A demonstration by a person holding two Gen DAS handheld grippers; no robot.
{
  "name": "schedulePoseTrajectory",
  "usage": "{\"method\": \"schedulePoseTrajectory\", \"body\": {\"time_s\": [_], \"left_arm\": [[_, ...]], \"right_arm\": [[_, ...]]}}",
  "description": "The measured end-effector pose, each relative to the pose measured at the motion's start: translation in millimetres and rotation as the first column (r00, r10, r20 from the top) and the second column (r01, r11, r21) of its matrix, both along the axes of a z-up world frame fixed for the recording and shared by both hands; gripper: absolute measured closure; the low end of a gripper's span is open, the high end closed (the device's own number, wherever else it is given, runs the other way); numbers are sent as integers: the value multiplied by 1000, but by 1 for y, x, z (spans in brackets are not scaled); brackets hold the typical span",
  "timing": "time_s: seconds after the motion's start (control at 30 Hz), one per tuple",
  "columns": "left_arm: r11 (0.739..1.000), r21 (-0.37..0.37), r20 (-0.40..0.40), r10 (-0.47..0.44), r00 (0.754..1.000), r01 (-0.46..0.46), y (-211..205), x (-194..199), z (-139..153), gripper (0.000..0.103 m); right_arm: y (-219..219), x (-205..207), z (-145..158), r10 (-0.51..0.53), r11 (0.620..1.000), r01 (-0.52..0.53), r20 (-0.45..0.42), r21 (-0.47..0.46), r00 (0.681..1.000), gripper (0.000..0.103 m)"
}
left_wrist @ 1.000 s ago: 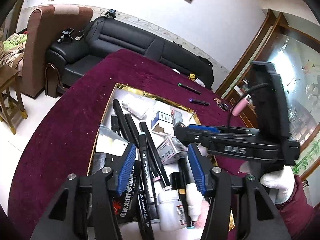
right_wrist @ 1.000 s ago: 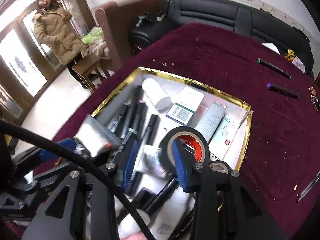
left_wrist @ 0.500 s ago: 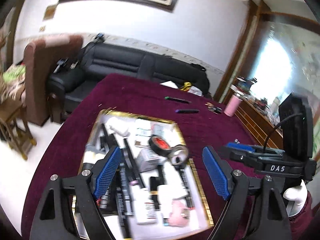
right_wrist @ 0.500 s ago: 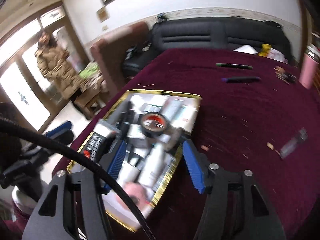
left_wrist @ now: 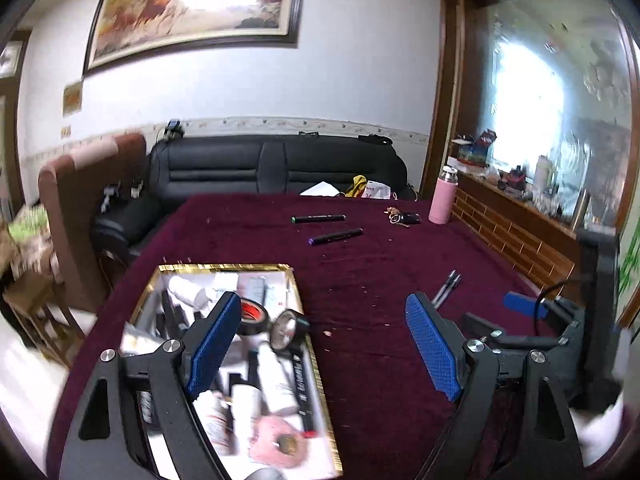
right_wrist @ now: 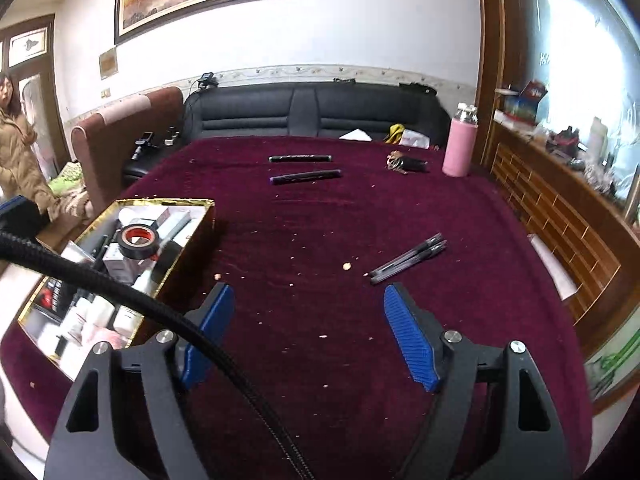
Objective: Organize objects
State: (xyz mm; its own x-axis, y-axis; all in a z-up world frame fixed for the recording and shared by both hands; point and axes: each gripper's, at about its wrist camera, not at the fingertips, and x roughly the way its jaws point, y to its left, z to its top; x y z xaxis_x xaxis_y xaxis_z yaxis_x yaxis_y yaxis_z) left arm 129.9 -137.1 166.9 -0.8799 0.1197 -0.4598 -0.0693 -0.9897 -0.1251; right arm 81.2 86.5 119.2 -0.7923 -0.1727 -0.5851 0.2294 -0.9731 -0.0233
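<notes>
1. The gold-rimmed tray (left_wrist: 296,280) is sitting at the near left of the table (right_wrist: 360,208), already crowded with markers, small boxes, bottles and a roll of black tape (right_wrist: 138,242) with a red core.
2. Several things are still lying loose on the maroon cloth: a bundle of pens (right_wrist: 408,258) to the right of the middle, and two dark markers, one green-tipped (left_wrist: 318,219) and one purple-tipped (left_wrist: 336,236), well apart from the tray at the far side.
3. I judge the step in hand to be a move from the tray toward the next loose item, with nothing being carried.
4. The pens are lying nearest the right tongs (right_wrist: 308,332), just beyond the blue pads, so the next move is probably calling for a reach forward and down, lining the pads across the bundle before closing.
5. The right tongs are opening at this moment, nothing between them, pointing downward over bare cloth.
6. The left tongs (left_wrist: 320,348) are standing spread and empty, their left pad hanging over the tray's near end, the right pad over the cloth.
7. A white-gloved hand (left_wrist: 600,432) is showing blurred at the far right edge of the left view.
</notes>
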Motion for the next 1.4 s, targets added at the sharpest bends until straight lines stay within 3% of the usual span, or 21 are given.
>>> {"method": "schedulePoseTrajectory", "body": {"time_s": [0.1, 0.27, 0.53, 0.8, 0.87, 0.9, 0.97, 1.03, 1.17, 1.4], "left_arm": [[997, 63, 42, 45, 998, -48, -7, 0, -5, 23], [991, 100, 72, 79, 994, -86, -17, -1, -12, 23], [994, 65, 154, 73, 985, -84, -15, -9, -31, 23], [988, 122, 237, 59, 970, -90, -27, -15, -55, 23], [989, 111, 240, 68, 968, -97, -29, -16, -57, 18], [989, 102, 244, 79, 967, -106, -30, -16, -58, 1], [987, 74, 253, 120, 960, -143, -30, -15, -61, 1], [973, 17, 276, 216, 937, -229, -30, -14, -64, 1], [968, -58, 291, 251, 923, -244, -26, -15, -71, 1], [946, -112, 260, 322, 910, -303, -26, -9, -68, 1]], "right_arm": [[-7, 3, 1, 4, 999, -3, -33, 39, 999, 25], [-13, 9, -6, 29, 998, -27, -38, 57, 999, 25], [-20, 14, -13, 45, 996, -43, -27, 73, 999, 25], [-30, 17, -20, 65, 993, -64, -11, 95, 998, 25], [-31, 17, -21, 68, 993, -67, -7, 98, 998, 25], [-31, 17, -22, 69, 993, -69, -3, 98, 998, 25], [-32, 17, -24, 72, 993, -72, 2, 98, 997, 25], [-33, 17, -26, 81, 992, -82, 11, 95, 997, 25], [-39, 19, -29, 107, 989, -109, 23, 104, 994, 25], [-46, 26, -30, 126, 985, -128, 21, 115, 992, 25]]}}
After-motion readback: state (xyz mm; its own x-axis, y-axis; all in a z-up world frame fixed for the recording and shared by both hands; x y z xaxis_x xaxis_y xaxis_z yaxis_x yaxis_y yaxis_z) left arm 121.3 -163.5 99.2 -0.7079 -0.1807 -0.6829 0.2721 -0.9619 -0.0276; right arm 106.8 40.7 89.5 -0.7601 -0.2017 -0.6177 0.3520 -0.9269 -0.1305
